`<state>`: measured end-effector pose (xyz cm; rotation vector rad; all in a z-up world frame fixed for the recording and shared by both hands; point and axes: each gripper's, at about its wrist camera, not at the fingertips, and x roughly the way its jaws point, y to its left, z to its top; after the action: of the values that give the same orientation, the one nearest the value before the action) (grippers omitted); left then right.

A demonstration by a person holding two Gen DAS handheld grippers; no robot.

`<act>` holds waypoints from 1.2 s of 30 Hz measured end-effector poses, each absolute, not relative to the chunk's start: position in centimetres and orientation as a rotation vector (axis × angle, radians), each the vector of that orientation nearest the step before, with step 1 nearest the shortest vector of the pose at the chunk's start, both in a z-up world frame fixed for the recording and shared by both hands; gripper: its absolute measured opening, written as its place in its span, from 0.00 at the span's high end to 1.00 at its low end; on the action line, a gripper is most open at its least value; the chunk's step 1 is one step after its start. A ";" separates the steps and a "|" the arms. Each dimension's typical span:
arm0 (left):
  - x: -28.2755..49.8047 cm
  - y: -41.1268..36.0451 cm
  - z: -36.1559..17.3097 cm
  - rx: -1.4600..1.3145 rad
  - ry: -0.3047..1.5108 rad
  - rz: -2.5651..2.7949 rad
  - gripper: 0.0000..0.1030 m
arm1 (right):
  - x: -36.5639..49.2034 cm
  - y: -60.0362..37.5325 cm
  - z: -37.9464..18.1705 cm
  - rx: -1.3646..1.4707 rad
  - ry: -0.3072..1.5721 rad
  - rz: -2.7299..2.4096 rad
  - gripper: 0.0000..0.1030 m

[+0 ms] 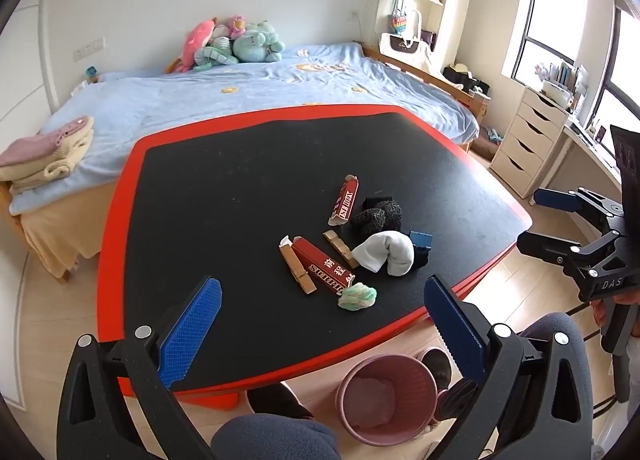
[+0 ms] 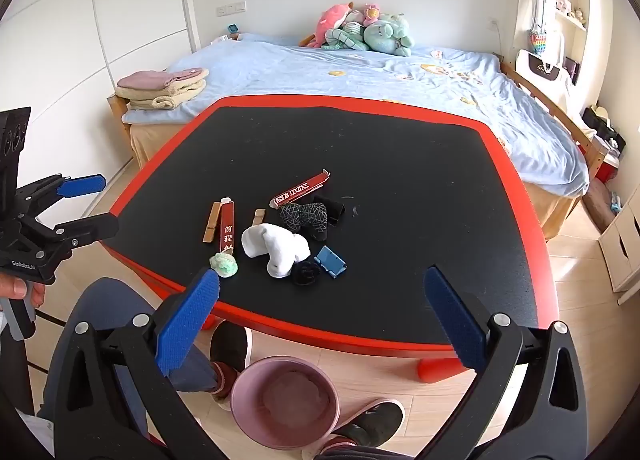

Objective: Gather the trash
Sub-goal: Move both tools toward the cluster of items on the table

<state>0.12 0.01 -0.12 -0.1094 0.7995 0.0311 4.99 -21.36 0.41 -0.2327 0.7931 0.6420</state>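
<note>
Left wrist, tissue wad (image 1: 357, 297) between open left tool (image 1: 322, 324)

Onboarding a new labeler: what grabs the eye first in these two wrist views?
The black table with the red rim fills both views, with a small heap near its front edge: two red cartons, white sock, dark patterned sock, wooden clothespins, blue clip and a green-white crumpled wad. Both grippers, left and right, hang open above the edge, and a pink bin stands on the floor below.
</note>
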 end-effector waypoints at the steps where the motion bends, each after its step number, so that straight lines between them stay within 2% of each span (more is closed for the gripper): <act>1: 0.1 0.1 -0.1 -0.116 0.800 0.026 0.06 | 5.0 -21.3 0.4 -0.235 0.793 0.640 0.03; 36: 0.5 0.7 -1.2 -0.120 0.835 0.055 0.06 | 5.3 -21.0 -0.8 -0.243 0.819 0.642 0.03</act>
<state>0.51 0.74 -1.20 -0.1196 0.8352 0.0553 5.28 -20.99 -0.85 -0.2433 0.8188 0.6417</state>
